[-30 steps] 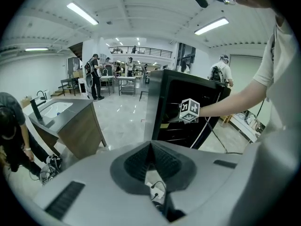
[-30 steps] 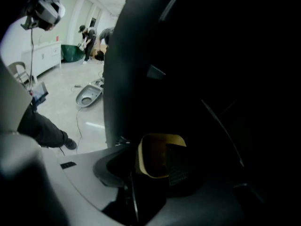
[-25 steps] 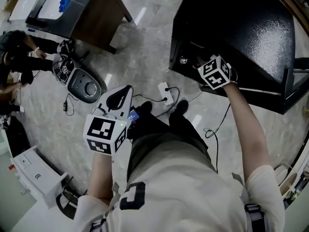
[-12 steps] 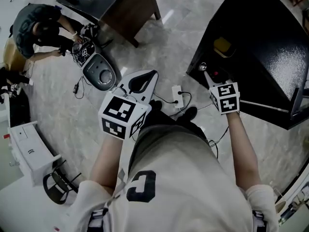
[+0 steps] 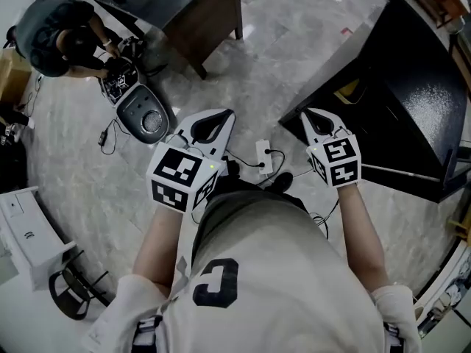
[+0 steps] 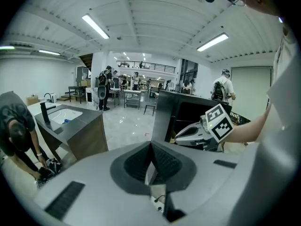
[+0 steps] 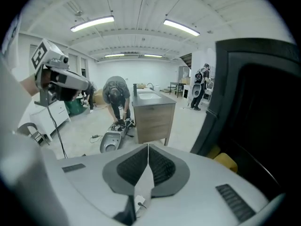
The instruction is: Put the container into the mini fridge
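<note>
The black mini fridge (image 5: 412,87) stands at the right with its front open. A yellow container (image 5: 352,90) sits inside it, low in the dark opening, and shows again as a yellow container (image 7: 226,161) at the right of the right gripper view. My right gripper (image 5: 318,120) hovers just outside the opening, apart from the container. Its jaws have just been closing and now stand shut with nothing between them. My left gripper (image 5: 208,125) is held over the floor to the left, also shut and empty.
A person (image 5: 59,39) crouches at the upper left beside a grey round appliance (image 5: 143,120) on the floor. A wooden cabinet (image 5: 202,13) stands at the top. A power strip (image 5: 263,157) with cables lies by my feet. A white unit (image 5: 29,234) sits at the left edge.
My right gripper has drawn back out of the fridge opening, leaving the yellow container inside, and its jaws have closed. My left gripper has risen a little.
</note>
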A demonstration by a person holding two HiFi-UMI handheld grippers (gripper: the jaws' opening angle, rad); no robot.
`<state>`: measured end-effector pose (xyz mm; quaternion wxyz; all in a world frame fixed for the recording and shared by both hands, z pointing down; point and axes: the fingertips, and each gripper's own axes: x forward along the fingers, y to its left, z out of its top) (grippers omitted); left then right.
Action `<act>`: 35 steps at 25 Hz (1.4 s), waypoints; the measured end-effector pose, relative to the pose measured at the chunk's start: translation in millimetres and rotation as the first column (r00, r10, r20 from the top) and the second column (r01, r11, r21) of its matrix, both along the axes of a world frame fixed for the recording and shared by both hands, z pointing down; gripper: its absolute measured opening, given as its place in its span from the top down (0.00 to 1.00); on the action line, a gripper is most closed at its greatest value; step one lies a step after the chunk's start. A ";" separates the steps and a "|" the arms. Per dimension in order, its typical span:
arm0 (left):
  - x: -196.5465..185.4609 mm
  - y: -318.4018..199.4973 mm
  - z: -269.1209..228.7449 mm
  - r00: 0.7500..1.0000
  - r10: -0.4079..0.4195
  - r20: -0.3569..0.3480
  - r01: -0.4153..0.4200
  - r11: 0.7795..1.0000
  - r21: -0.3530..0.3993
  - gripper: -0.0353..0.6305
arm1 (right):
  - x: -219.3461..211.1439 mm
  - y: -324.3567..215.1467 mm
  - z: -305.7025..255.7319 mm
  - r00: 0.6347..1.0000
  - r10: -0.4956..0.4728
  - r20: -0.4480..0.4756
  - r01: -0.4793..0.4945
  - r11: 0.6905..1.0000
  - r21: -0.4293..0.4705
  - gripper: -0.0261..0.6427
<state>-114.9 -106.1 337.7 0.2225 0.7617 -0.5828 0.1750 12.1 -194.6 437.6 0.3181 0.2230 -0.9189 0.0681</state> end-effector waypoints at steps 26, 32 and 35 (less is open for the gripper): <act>-75.3 37.1 -17.2 0.921 0.380 -0.084 -0.369 0.922 0.121 0.86 | -129.7 114.5 -107.1 0.960 0.105 0.258 -0.103 0.994 -0.019 0.92; -47.6 45.3 -30.1 0.907 0.410 -0.091 -0.397 0.908 0.134 0.86 | -103.8 128.6 -120.3 0.955 0.114 0.275 -0.124 0.992 0.019 0.92; -22.3 50.8 -37.5 0.906 0.414 -0.084 -0.402 0.906 0.130 0.86 | -78.8 139.0 -130.6 0.953 0.113 0.280 -0.127 0.991 0.031 0.92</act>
